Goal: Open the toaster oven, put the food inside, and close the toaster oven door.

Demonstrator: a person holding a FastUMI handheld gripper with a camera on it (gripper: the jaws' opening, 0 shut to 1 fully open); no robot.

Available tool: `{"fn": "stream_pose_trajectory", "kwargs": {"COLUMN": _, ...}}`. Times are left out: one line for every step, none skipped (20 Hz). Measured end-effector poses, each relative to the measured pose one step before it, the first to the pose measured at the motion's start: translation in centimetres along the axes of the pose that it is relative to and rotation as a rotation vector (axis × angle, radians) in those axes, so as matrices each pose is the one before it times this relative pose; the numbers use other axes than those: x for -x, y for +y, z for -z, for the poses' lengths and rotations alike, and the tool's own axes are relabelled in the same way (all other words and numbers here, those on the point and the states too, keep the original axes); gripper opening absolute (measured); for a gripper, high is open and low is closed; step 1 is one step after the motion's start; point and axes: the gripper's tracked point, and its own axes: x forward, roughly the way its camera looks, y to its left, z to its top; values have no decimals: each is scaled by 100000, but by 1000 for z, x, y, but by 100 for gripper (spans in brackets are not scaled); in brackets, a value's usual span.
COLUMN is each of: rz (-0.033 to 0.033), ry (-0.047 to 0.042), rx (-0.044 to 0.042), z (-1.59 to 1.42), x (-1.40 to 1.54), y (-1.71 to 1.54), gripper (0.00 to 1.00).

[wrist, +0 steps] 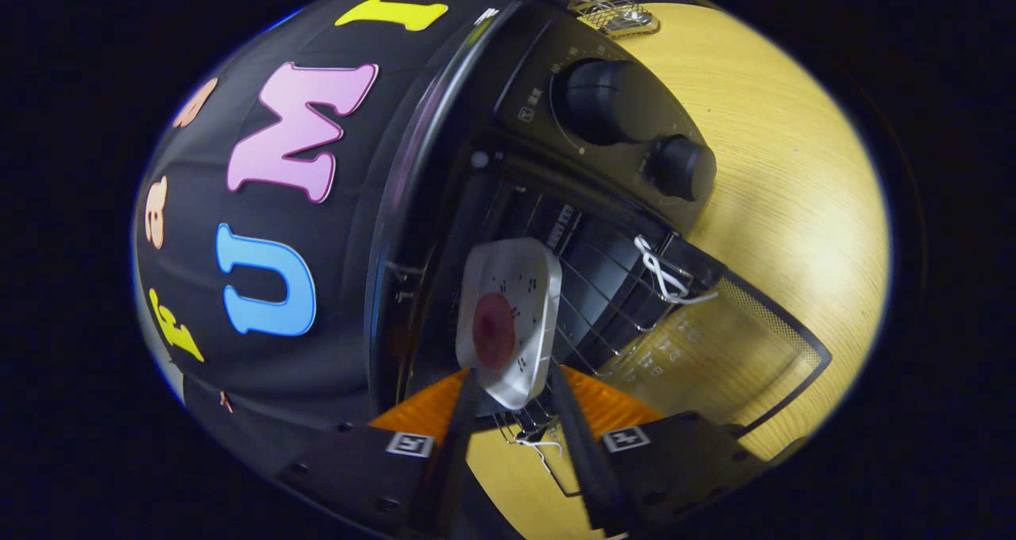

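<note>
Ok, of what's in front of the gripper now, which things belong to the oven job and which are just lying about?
Job:
- toaster oven, door open
- wire rack inside it
- tray with a round red piece of food, its near edge between the fingers of the gripper

Lying about:
- metal mesh object on the wooden table beyond the oven

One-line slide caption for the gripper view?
Hand-held gripper holds a plate with food at the open toaster oven.

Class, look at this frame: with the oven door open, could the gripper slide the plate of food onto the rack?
Probably yes. The gripper pinches the plate at its near edge, the door hangs open, and the wire rack ahead looks unobstructed.
</note>
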Motion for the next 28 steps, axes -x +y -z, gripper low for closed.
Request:
{"fn": "stream_pose_trajectory", "kwargs": {"rz": -957, "ry": 3224, "rx": 2490, "z": 990, "x": 806, "y": 48, "gripper": 99}}
{"fn": "stream_pose_trajectory", "kwargs": {"rz": 243, "ry": 1046, "rx": 3462, "z": 667, "x": 916, "y": -276, "gripper": 98}}
{"fn": "stream_pose_trajectory", "kwargs": {"rz": -202, "ry": -810, "rx": 4395, "z": 225, "x": 891, "y": -81, "gripper": 98}}
{"fn": "stream_pose_trajectory", "kwargs": {"rz": 145, "ry": -754, "rx": 4787, "z": 333, "x": 963, "y": -78, "gripper": 98}}
{"fn": "stream_pose_trajectory", "kwargs": {"rz": 225, "ry": -339, "rx": 4138, "z": 290, "x": 892, "y": -200, "gripper": 98}}
{"fn": "stream_pose_trajectory", "kwargs": {"rz": 356, "ry": -71, "rx": 3543, "z": 296, "x": 799, "y": -80, "gripper": 98}}
{"fn": "stream_pose_trajectory", "kwargs": {"rz": 353, "ry": -207, "rx": 3557, "z": 263, "x": 671, "y": -137, "gripper": 98}}
{"fn": "stream_pose_trajectory", "kwargs": {"rz": 671, "ry": -95, "rx": 3932, "z": 266, "x": 538, "y": -156, "gripper": 98}}
{"fn": "stream_pose_trajectory", "kwargs": {"rz": 796, "ry": -135, "rx": 4654, "z": 256, "x": 516, "y": -260, "gripper": 98}}
{"fn": "stream_pose_trajectory", "kwargs": {"rz": 994, "ry": -280, "rx": 5625, "z": 297, "x": 445, "y": -212, "gripper": 98}}
{"fn": "stream_pose_trajectory", "kwargs": {"rz": 1564, "ry": -378, "rx": 6424, "z": 277, "x": 390, "y": -326, "gripper": 98}}
{"fn": "stream_pose_trajectory", "kwargs": {"rz": 813, "ry": 92, "rx": 6287, "z": 341, "x": 304, "y": -180, "gripper": 98}}
{"fn": "stream_pose_trajectory", "kwargs": {"rz": 653, "ry": 154, "rx": 5781, "z": 160, "x": 420, "y": -45, "gripper": 98}}
{"fn": "stream_pose_trajectory", "kwargs": {"rz": 707, "ry": 264, "rx": 5249, "z": 423, "x": 297, "y": -50, "gripper": 98}}
{"fn": "stream_pose_trajectory", "kwargs": {"rz": 403, "ry": 188, "rx": 4475, "z": 315, "x": 194, "y": 20, "gripper": 98}}
{"fn": "stream_pose_trajectory", "kwargs": {"rz": 1008, "ry": 266, "rx": 4769, "z": -133, "x": 328, "y": 80, "gripper": 98}}
{"fn": "stream_pose_trajectory", "kwargs": {"rz": 1225, "ry": -33, "rx": 4352, "z": 186, "x": 255, "y": -100, "gripper": 99}}
{"fn": "stream_pose_trajectory", "kwargs": {"rz": 1326, "ry": -249, "rx": 4381, "z": 104, "x": 6, "y": -167, "gripper": 99}}
{"fn": "stream_pose_trajectory", "kwargs": {"rz": 1776, "ry": -203, "rx": 5364, "z": 216, "x": 61, "y": -235, "gripper": 99}}
{"fn": "stream_pose_trajectory", "kwargs": {"rz": 1768, "ry": 199, "rx": 4702, "z": 237, "x": -62, "y": -289, "gripper": 99}}
{"fn": "stream_pose_trajectory", "kwargs": {"rz": 2111, "ry": 561, "rx": 5602, "z": 377, "x": -250, "y": -408, "gripper": 99}}
{"fn": "stream_pose_trajectory", "kwargs": {"rz": 2763, "ry": 1446, "rx": 5024, "z": 565, "x": -223, "y": -521, "gripper": 99}}
{"fn": "stream_pose_trajectory", "kwargs": {"rz": 2048, "ry": 1886, "rx": 3467, "z": 713, "x": -237, "y": -464, "gripper": 99}}
{"fn": "stream_pose_trajectory", "kwargs": {"rz": 1863, "ry": 1991, "rx": 2116, "z": 627, "x": -253, "y": -178, "gripper": 99}}
{"fn": "stream_pose_trajectory", "kwargs": {"rz": 782, "ry": 1518, "rx": 1274, "z": 641, "x": -81, "y": 140, "gripper": 99}}
{"fn": "stream_pose_trajectory", "kwargs": {"rz": 1254, "ry": 1209, "rx": 1916, "z": 520, "x": -119, "y": 55, "gripper": 99}}
{"fn": "stream_pose_trajectory", "kwargs": {"rz": 1079, "ry": 1303, "rx": 2803, "z": 617, "x": -145, "y": 22, "gripper": 99}}
{"fn": "stream_pose_trajectory", "kwargs": {"rz": 667, "ry": 1795, "rx": 2826, "z": 777, "x": -192, "y": 170, "gripper": 99}}
